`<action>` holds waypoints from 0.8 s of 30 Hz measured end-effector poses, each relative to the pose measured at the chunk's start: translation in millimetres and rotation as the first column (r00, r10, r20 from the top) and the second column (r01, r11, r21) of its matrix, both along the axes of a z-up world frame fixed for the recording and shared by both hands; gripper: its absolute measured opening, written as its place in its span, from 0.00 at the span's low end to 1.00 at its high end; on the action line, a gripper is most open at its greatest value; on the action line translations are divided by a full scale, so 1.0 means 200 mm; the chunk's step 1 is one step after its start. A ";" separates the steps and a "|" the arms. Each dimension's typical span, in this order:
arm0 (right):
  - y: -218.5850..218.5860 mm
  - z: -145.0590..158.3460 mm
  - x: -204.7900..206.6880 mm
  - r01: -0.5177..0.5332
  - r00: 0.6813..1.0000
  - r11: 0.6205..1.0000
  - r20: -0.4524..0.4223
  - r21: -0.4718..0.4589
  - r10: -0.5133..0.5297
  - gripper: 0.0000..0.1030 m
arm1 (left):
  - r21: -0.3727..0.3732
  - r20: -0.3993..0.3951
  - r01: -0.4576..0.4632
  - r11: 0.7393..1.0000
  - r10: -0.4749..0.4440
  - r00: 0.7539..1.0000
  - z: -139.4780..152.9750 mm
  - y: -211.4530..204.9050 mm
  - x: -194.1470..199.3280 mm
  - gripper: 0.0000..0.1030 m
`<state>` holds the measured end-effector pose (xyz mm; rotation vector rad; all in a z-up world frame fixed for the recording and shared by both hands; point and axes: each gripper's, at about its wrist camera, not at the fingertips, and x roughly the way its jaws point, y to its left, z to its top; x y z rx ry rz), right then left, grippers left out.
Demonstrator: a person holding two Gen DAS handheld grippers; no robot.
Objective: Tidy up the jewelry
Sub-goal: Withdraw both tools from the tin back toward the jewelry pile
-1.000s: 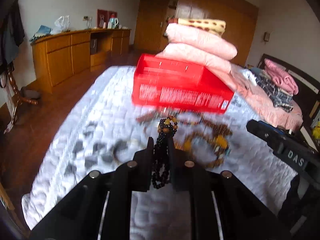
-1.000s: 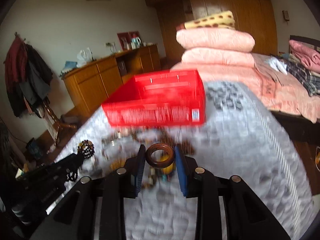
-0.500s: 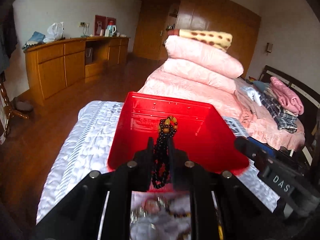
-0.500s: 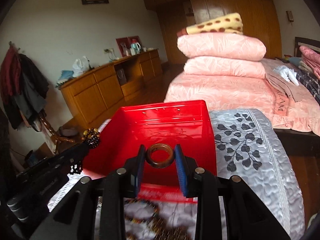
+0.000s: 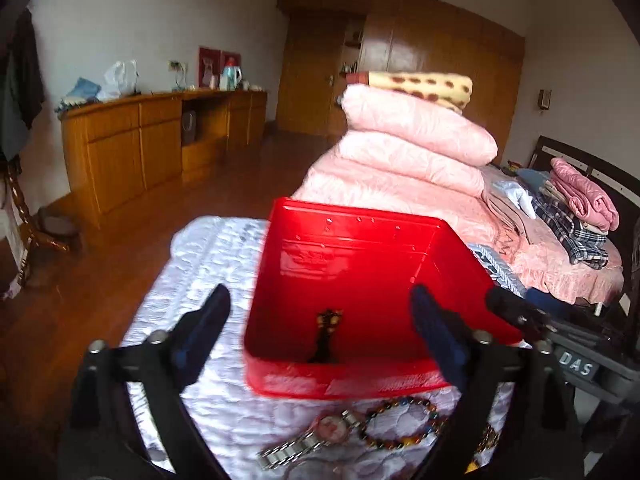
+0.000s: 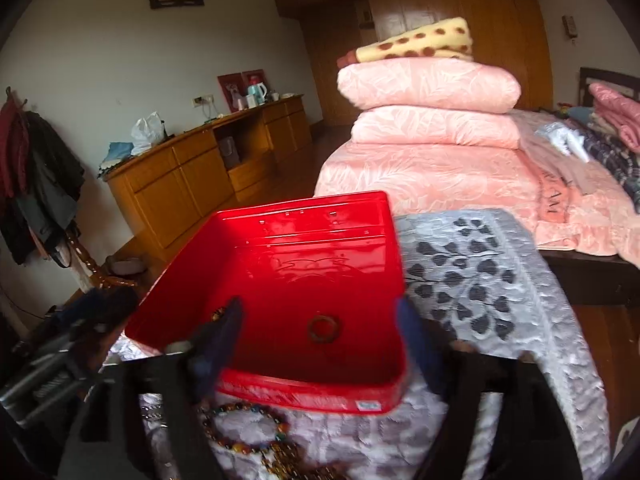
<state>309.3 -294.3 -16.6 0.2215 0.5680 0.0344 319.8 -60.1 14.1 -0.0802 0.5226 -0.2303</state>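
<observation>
A red box (image 5: 360, 264) stands open on the silver bedspread; it also shows in the right wrist view (image 6: 320, 256). My left gripper (image 5: 320, 320) is open over its near edge, and the black bead bracelet (image 5: 326, 336) lies inside the box. My right gripper (image 6: 320, 330) is open above the box, and the brown ring (image 6: 323, 329) lies on the box floor. A silver watch (image 5: 312, 440) and a coloured bead bracelet (image 5: 400, 424) lie on the bedspread in front of the box; the bracelet also shows in the right wrist view (image 6: 244, 426).
Folded pink quilts (image 5: 416, 148) with a spotted blanket are stacked behind the box. A wooden sideboard (image 5: 160, 140) stands along the left wall. The wooden floor (image 5: 100, 280) lies left of the bed. More beaded jewelry (image 6: 288, 464) lies at the near edge.
Both grippers have opened. The black bead bracelet has dropped from the left gripper into the red box, and the brown ring has dropped from the right gripper into it.
</observation>
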 end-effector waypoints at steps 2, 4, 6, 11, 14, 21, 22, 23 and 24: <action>-0.01 0.01 -0.06 0.005 1.000 1.000 0.006 -0.009 -0.005 0.90 | 0.020 0.014 -0.004 1.000 0.004 1.000 0.01 0.04 -0.08 0.89; -0.01 0.00 -0.14 0.015 1.000 1.000 0.005 -0.020 -0.014 0.94 | 0.025 0.022 -0.016 1.000 0.015 1.000 0.00 0.09 -0.15 0.92; 0.01 -0.01 -0.22 0.025 1.000 0.999 -0.006 -0.047 -0.025 0.94 | 0.032 0.029 -0.026 0.999 0.026 0.999 -0.01 0.14 -0.23 0.94; 0.04 -0.08 -0.41 0.006 0.999 1.000 -0.054 -0.018 -0.007 0.94 | 0.056 0.015 -0.044 0.997 0.043 0.999 -0.05 0.21 -0.40 0.95; 0.10 -0.15 -0.51 -0.014 0.996 1.000 -0.089 -0.012 0.013 0.94 | 0.080 0.003 -0.047 0.996 0.047 0.999 -0.10 0.23 -0.53 0.95; 0.26 -0.26 -0.71 -0.070 0.993 0.997 -0.102 -0.032 0.066 0.94 | 0.098 -0.009 -0.039 0.994 0.040 0.999 -0.25 0.25 -0.75 0.95; 0.28 -0.26 -0.73 -0.082 0.992 0.996 -0.100 -0.033 0.078 0.94 | 0.103 -0.007 -0.038 0.994 0.039 0.999 -0.27 0.25 -0.77 0.95; 0.30 -0.26 -0.74 -0.092 0.991 0.995 -0.096 -0.031 0.089 0.94 | 0.111 -0.010 -0.034 0.993 0.035 0.999 -0.28 0.25 -0.78 0.95; 0.31 -0.26 -0.74 -0.097 0.991 0.995 -0.096 -0.031 0.093 0.94 | 0.121 -0.013 -0.032 0.992 0.034 0.999 -0.30 0.25 -0.79 0.95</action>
